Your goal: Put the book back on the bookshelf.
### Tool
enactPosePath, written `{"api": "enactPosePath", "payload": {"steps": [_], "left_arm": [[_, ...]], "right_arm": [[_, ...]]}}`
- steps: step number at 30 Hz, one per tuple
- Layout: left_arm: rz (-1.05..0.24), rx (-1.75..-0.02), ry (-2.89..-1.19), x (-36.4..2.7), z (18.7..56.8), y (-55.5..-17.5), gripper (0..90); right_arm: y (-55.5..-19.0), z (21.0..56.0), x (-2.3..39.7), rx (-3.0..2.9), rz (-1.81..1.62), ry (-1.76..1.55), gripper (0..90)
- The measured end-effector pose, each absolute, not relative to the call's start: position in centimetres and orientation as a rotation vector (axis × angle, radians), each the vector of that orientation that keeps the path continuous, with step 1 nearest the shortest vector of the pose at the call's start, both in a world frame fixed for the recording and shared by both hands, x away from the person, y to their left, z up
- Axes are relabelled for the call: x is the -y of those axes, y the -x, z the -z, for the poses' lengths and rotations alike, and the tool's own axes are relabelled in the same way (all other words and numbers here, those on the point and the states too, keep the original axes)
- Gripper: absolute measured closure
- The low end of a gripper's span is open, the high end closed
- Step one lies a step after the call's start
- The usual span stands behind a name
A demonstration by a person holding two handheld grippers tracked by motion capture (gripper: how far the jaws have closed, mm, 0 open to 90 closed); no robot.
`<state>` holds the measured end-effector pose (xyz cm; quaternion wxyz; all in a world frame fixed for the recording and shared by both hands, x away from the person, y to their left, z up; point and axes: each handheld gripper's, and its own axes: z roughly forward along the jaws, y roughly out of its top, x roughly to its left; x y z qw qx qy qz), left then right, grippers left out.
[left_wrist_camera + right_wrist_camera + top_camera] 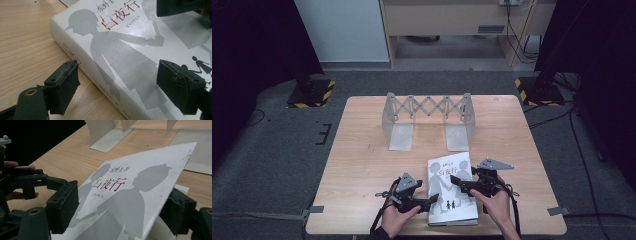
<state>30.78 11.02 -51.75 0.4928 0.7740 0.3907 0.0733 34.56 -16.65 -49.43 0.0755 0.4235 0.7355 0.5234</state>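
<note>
A white book (452,192) with grey silhouettes and red characters on its cover lies near the table's front edge. My left gripper (432,202) is at the book's left side and stands open. In the left gripper view (120,87), one jaw sits low beside the spine and the other hangs over the cover (120,50). My right gripper (460,183) is over the book's right half, also open. In the right gripper view (120,210) the front cover (130,185) is tilted up. Its free edge rests on the right-hand jaw, and white pages (160,230) show under it.
An expanding metal bookend rack (427,107) stands on the wooden table (362,150) behind the book, its flat feet (110,140) pointing toward me. Two stands with yellow-black bases (312,92) are on the floor beyond the table's far corners.
</note>
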Motion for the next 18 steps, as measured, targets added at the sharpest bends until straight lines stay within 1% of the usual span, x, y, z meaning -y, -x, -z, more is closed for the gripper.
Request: {"api": "enactPosePath", "payload": {"steps": [18], "left_arm": [[-0.162,-0.95,-1.911,-10.9,52.1,-30.8,17.1]], "right_arm": [[-34.3,49.4,18.0,-2.186,-1.522,-1.294,23.2]]}}
